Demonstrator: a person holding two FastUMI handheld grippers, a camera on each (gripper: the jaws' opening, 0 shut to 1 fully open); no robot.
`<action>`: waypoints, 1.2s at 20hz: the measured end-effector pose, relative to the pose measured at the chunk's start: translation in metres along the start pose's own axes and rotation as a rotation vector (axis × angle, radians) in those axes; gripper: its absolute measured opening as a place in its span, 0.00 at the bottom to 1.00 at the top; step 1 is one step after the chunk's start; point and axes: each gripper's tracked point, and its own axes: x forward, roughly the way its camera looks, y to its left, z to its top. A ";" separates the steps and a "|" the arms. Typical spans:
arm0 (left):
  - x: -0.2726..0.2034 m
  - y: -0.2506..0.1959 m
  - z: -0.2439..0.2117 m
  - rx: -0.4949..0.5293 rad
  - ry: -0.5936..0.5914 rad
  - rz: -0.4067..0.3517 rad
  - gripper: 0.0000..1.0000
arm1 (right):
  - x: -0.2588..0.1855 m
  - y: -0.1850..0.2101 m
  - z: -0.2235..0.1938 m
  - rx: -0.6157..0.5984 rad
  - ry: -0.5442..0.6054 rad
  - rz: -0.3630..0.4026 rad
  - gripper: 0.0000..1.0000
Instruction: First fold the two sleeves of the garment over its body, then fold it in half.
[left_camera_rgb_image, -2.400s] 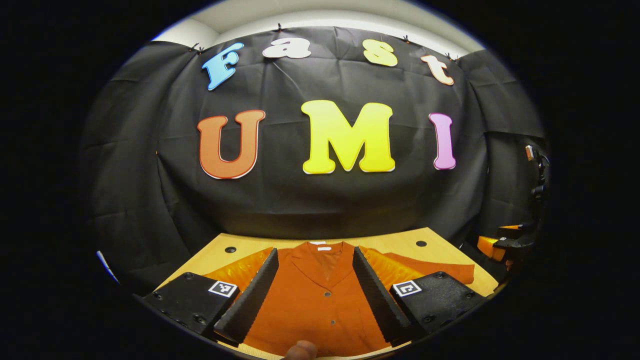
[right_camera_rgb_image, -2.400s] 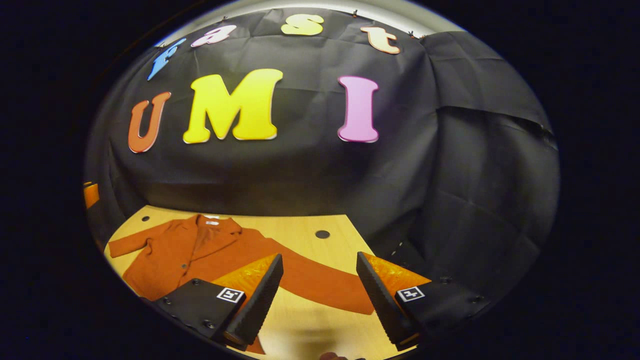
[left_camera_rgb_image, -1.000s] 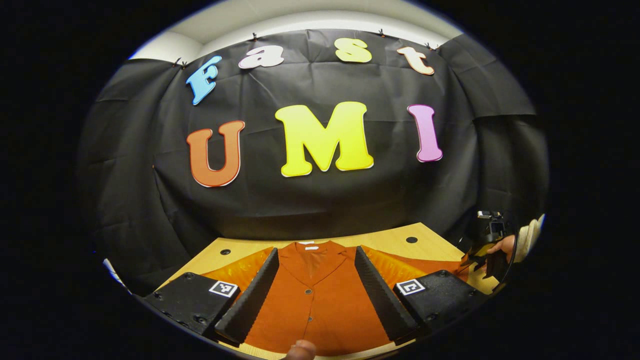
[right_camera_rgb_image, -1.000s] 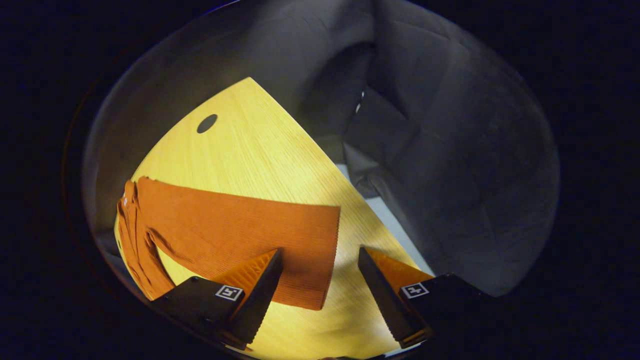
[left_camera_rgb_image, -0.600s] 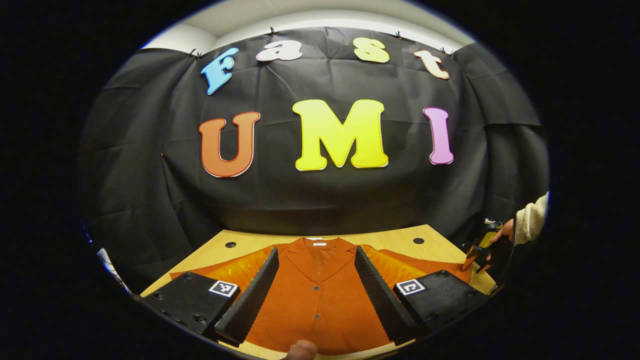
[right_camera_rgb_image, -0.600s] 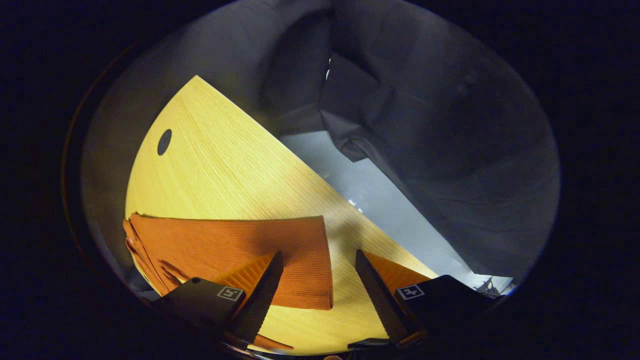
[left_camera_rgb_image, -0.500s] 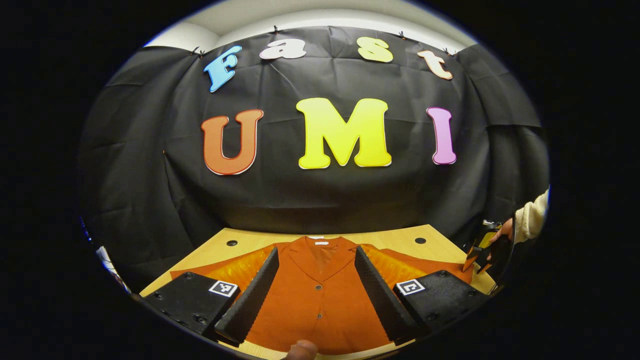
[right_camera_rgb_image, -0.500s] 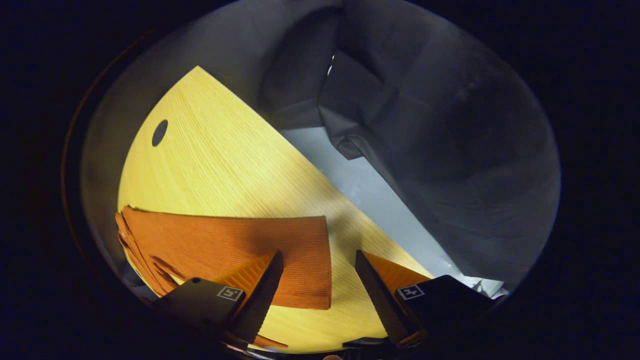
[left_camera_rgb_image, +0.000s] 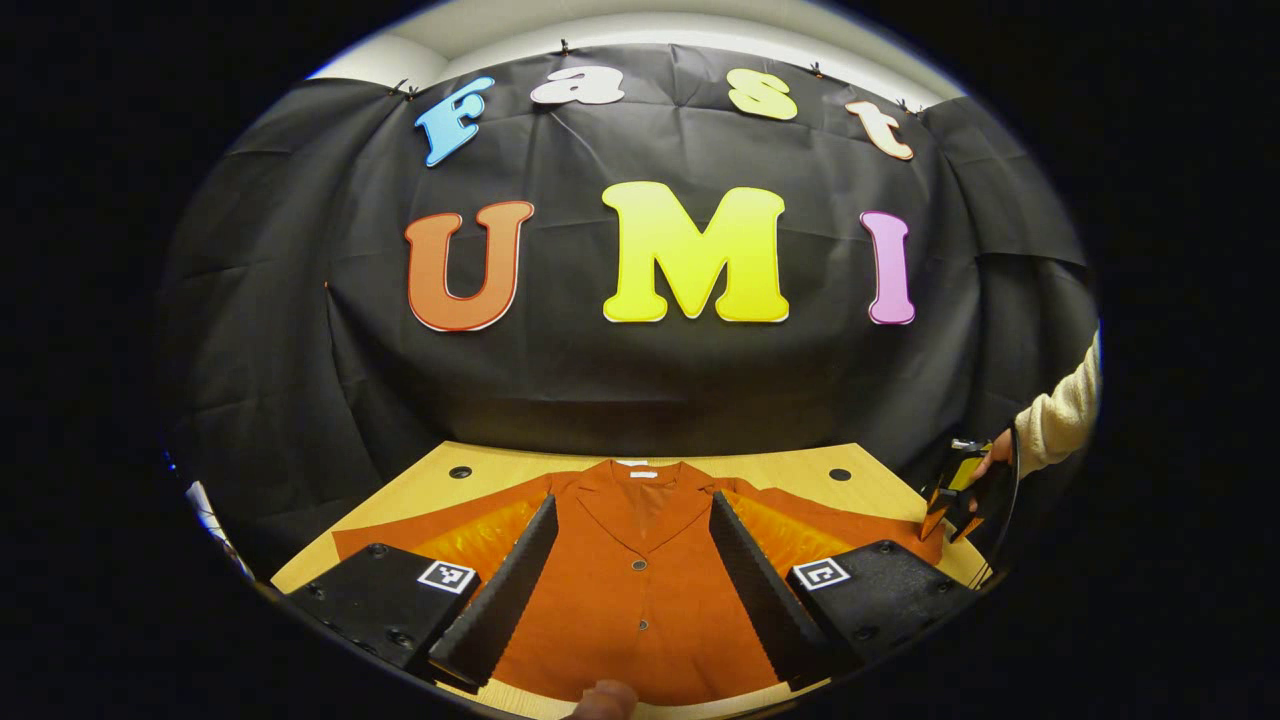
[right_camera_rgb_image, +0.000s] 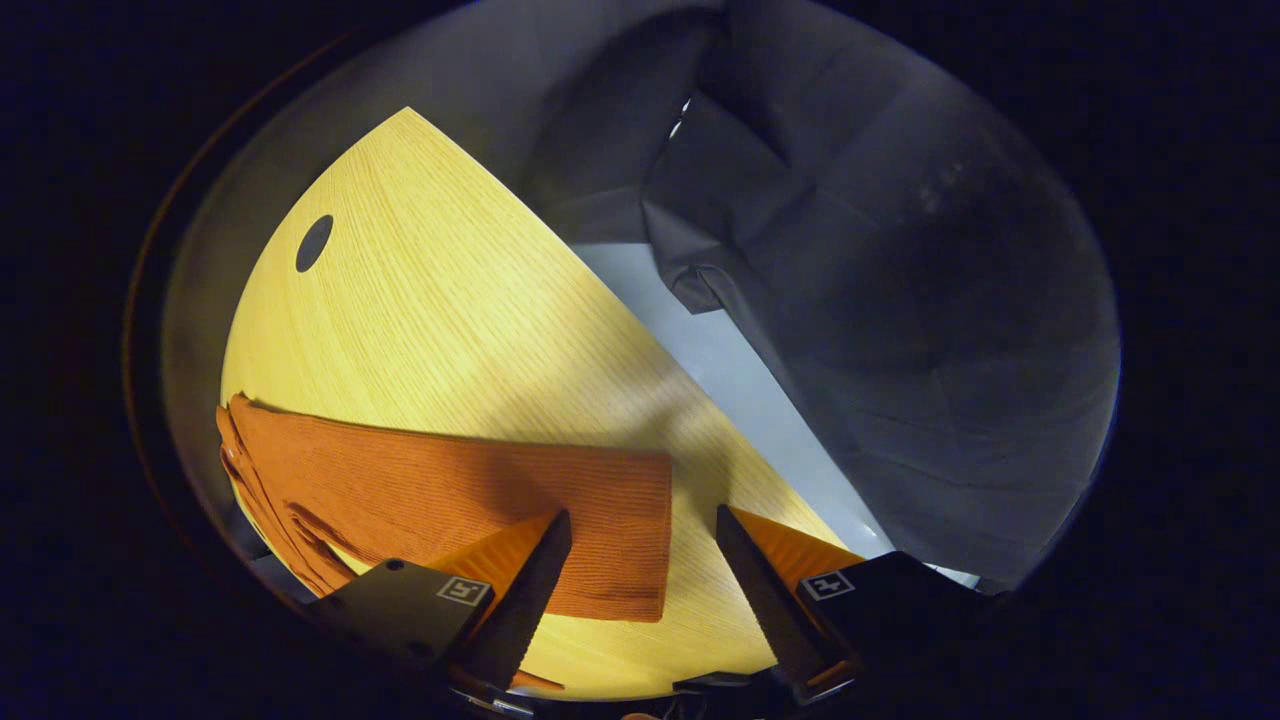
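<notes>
The left tongs (left_camera_rgb_image: 630, 590) are hanging wide open and empty above the garment (left_camera_rgb_image: 640, 600), lying flat on the surface (left_camera_rgb_image: 800, 470). The right tongs (right_camera_rgb_image: 640, 590) are gaping empty too, hovering over the sleeve (right_camera_rgb_image: 480, 500), with its cuff lying between the fingers.

Cream knitted sleeve (left_camera_rgb_image: 1062, 420) at the wrist of the hand (left_camera_rgb_image: 990, 464) seen far off in the left gripper view. Black blocks with screws and square black-and-white markers (left_camera_rgb_image: 445, 576) behind long serrated fingers (right_camera_rgb_image: 512, 612).
</notes>
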 end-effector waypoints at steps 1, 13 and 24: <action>-0.001 0.003 0.001 0.003 -0.003 -0.001 0.99 | 0.000 0.000 0.000 -0.003 0.002 -0.002 0.92; -0.005 0.040 -0.006 0.007 0.025 0.039 0.99 | -0.001 0.015 -0.001 -0.061 -0.010 0.024 0.23; 0.002 0.042 0.007 0.024 -0.018 -0.004 0.99 | -0.021 0.031 -0.012 -0.030 -0.035 0.111 0.03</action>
